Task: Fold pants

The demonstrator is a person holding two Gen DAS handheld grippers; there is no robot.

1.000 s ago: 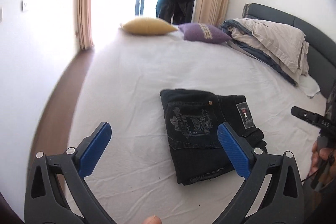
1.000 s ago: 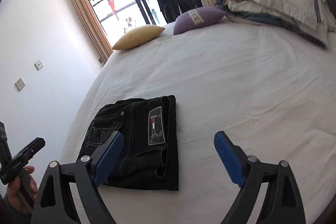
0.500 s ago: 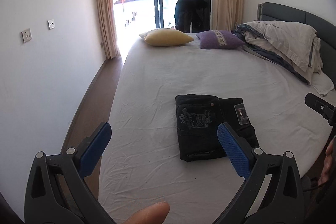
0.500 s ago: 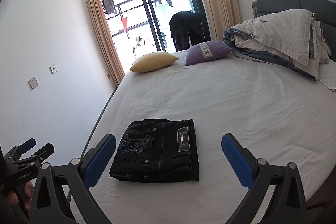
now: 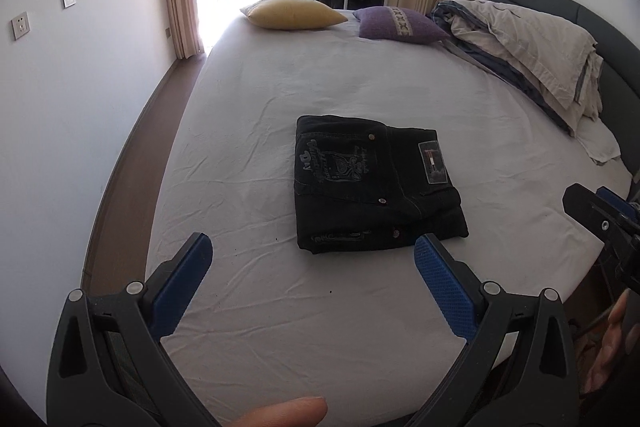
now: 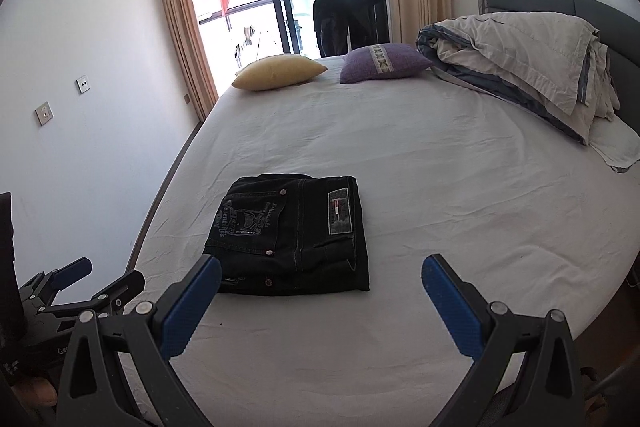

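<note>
The black denim pants (image 5: 374,187) are lying folded into a compact, roughly rectangular stack on the white bed sheet (image 5: 248,115), near the bed's near edge. The stack's slightly longer axis is running across the bed, from the wall side toward the headboard (image 5: 560,3). A back pocket with pale embroidered lettering is facing up on the half of the pants nearer the wall, and a rectangular waistband patch (image 6: 339,211) is showing on the half nearer the headboard; the fabric is looking heavy and matte, with light contrast stitching and small metal rivets. The sheet around the pants is lying smooth with fine creases. Beyond the pants, at the far end of the bed, a plump yellow pillow (image 5: 292,13) and a purple cushion (image 5: 402,25) are sitting side by side, and a rumpled beige-and-blue duvet (image 5: 524,43) is piled against the padded grey headboard. The left gripper (image 5: 312,267) and the right gripper (image 6: 320,287) are both hovering short of the pants, their blue ribbed pads spread wide and holding nothing.
</note>
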